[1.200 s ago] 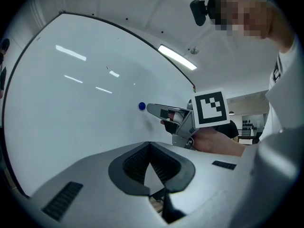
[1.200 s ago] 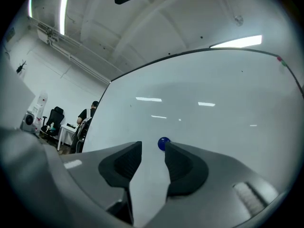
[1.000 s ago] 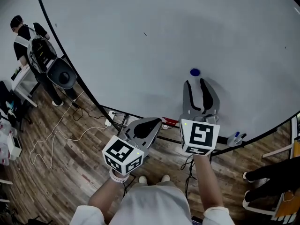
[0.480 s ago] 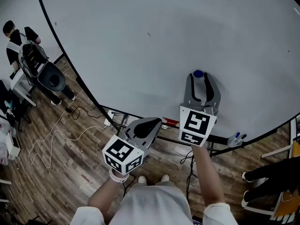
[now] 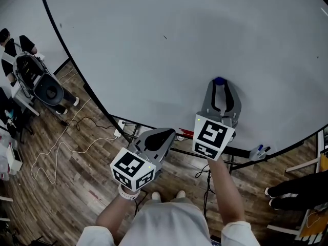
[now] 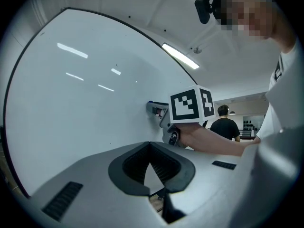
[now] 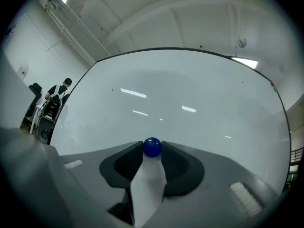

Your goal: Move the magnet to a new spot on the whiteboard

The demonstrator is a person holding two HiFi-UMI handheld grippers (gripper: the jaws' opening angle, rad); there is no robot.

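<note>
One magnet [image 7: 152, 147] in right gripper [image 5: 219, 83] jaws, just closing | whiteboard [image 5: 179, 35] wide above

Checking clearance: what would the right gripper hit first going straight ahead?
The whiteboard: the right gripper has just been closing its jaws on the blue magnet stuck to it, so the board looks directly ahead, though depth is unclear.

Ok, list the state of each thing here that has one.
whiteboard: upright, almost blank.
magnet: stuck on the whiteboard, between the right gripper's jaws.
right gripper: jaws have just been closing, shut on the magnet.
left gripper: shut, empty.
</note>
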